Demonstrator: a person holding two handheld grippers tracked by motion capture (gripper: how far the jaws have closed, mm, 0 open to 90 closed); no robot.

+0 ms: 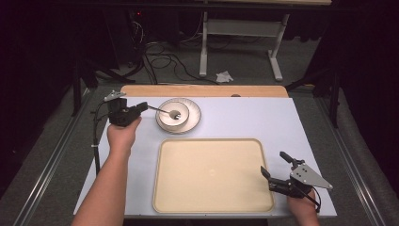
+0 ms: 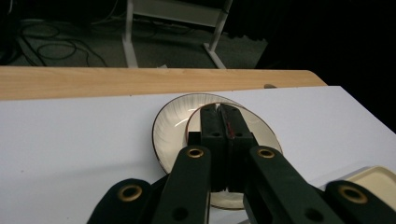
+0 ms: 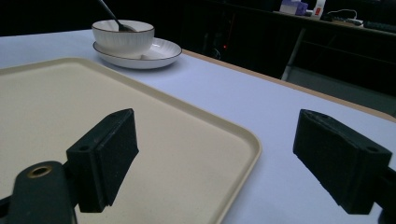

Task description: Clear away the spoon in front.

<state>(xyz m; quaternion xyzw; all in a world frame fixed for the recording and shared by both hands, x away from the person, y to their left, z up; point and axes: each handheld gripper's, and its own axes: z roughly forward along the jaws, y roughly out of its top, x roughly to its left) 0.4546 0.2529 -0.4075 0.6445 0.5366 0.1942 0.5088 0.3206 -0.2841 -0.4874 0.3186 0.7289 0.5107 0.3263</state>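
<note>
A white bowl (image 1: pixel 165 118) stands on a white dark-rimmed plate (image 1: pixel 194 117) at the table's far left. A metal spoon (image 1: pixel 160 110) rests with its head in the bowl, its handle slanting left. My left gripper (image 1: pixel 145 106) is shut on the end of that handle. In the left gripper view its jaws (image 2: pixel 220 108) are pressed together over the plate (image 2: pixel 170 126). A beige tray (image 1: pixel 211 174) lies bare in the middle. My right gripper (image 1: pixel 274 164) is open by the tray's near right corner. In the right gripper view its jaws (image 3: pixel 217 135) stand wide apart above the tray's rim (image 3: pixel 243 135), with the bowl (image 3: pixel 122 37) and spoon (image 3: pixel 108 11) far off.
A pale sheet (image 1: pixel 244 117) covers the table, and a wooden strip (image 1: pixel 202 91) shows along its far edge. Beyond it on the floor are cables (image 1: pixel 160 61) and the white legs of another table (image 1: pixel 203 52). Metal rails run along both sides.
</note>
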